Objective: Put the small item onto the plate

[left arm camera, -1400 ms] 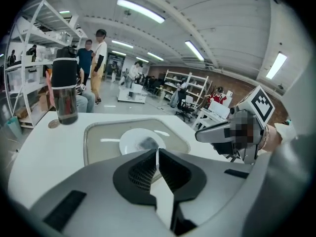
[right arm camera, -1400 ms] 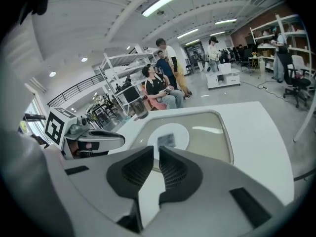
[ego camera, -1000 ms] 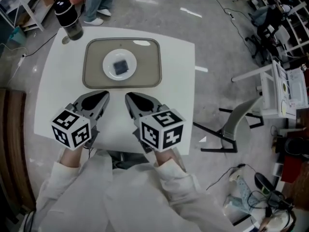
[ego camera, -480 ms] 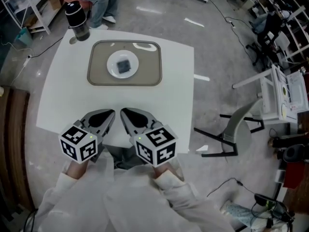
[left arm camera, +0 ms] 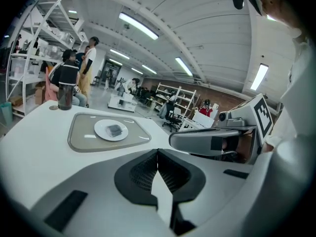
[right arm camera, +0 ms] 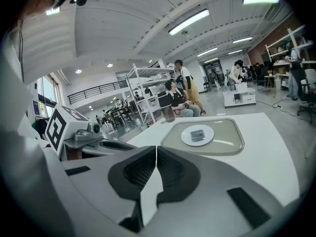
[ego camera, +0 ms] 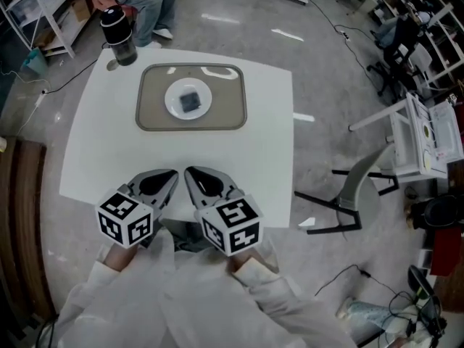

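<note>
while left tool (ego camera: 172,175), right tool (ego camera: 189,172) closed, empty: small dark square item (ego camera: 190,101) flat on white plate (ego camera: 172,103)

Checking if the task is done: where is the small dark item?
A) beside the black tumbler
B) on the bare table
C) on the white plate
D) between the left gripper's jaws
C: the small dark item lies on the white plate in the tray.

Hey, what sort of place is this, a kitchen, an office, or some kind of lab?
Most likely a lab or open workshop, not a home. Metal shelving racks stand along the side, office chairs sit on a bare polished floor, and strip lights run overhead.
</note>
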